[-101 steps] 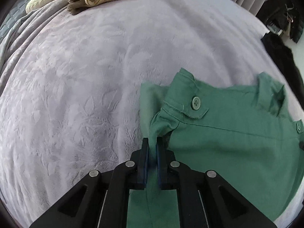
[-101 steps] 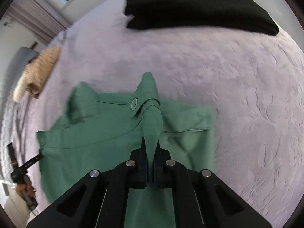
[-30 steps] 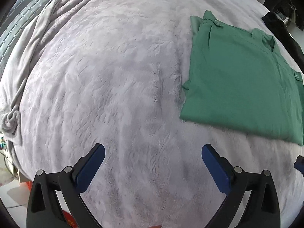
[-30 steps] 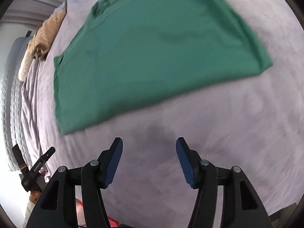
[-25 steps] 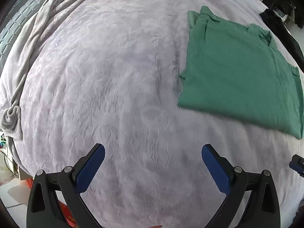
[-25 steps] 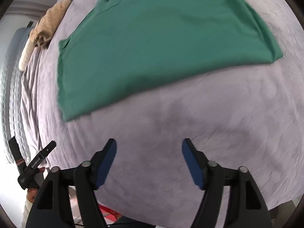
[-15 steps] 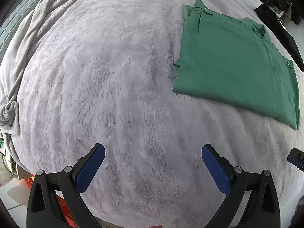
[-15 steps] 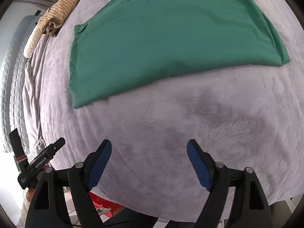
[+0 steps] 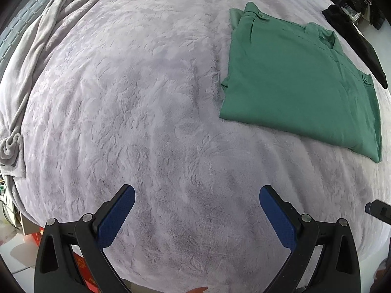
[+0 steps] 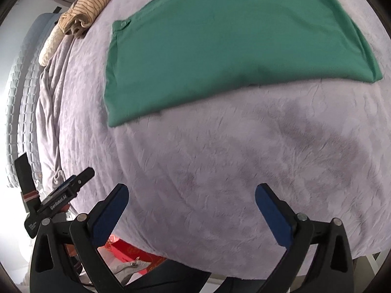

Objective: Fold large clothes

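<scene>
A green buttoned garment (image 9: pixel 295 80) lies folded flat as a rectangle on the lilac bed cover (image 9: pixel 136 112). It also shows in the right wrist view (image 10: pixel 232 39), at the top. My left gripper (image 9: pixel 196 216) is open and empty, held back near the bed's near edge, well short of the garment. My right gripper (image 10: pixel 191 212) is open and empty too, above the near edge of the bed with the garment ahead of it. The left gripper also shows in the right wrist view (image 10: pixel 58 200) at the lower left.
A folded striped beige garment (image 10: pixel 88 7) lies at the far left of the bed. A black garment (image 9: pixel 359 44) lies at the far right. A bunched grey blanket (image 9: pixel 27 56) runs along the left side. Red packaging (image 10: pixel 132 251) lies on the floor below the bed edge.
Both grippers have let go of the green garment, opened wide and drawn back toward the bed's near edge. The garment now lies folded and flat, farther from both cameras.
</scene>
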A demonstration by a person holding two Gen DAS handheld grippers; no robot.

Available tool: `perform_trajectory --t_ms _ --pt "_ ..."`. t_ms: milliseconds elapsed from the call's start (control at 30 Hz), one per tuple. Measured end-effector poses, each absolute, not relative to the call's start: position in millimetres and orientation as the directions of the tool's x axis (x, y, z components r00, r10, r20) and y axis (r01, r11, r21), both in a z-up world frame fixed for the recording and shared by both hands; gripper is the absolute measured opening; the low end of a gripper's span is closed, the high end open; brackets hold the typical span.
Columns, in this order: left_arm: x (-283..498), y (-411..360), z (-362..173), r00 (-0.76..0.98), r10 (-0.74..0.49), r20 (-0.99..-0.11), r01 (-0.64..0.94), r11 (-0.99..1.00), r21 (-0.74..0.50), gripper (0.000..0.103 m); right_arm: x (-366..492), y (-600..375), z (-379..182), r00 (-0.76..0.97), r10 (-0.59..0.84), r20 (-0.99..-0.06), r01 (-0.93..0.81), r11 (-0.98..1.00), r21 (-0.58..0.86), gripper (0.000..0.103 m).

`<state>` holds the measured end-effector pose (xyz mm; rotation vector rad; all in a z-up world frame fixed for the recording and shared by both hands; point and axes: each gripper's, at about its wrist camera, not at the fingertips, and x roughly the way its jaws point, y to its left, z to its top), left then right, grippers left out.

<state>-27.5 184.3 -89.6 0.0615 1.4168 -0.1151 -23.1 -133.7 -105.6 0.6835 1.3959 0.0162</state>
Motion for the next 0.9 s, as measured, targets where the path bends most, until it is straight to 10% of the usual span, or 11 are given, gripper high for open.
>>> perform_trajectory --t_ms 900 --pt "-5 185 -119 0.079 -0.082 -0.994 0.157 0.985 -0.069 0.102 -31 -123 -145 0.084 0.432 -0.898 0.495 0.764 0.413 0.103"
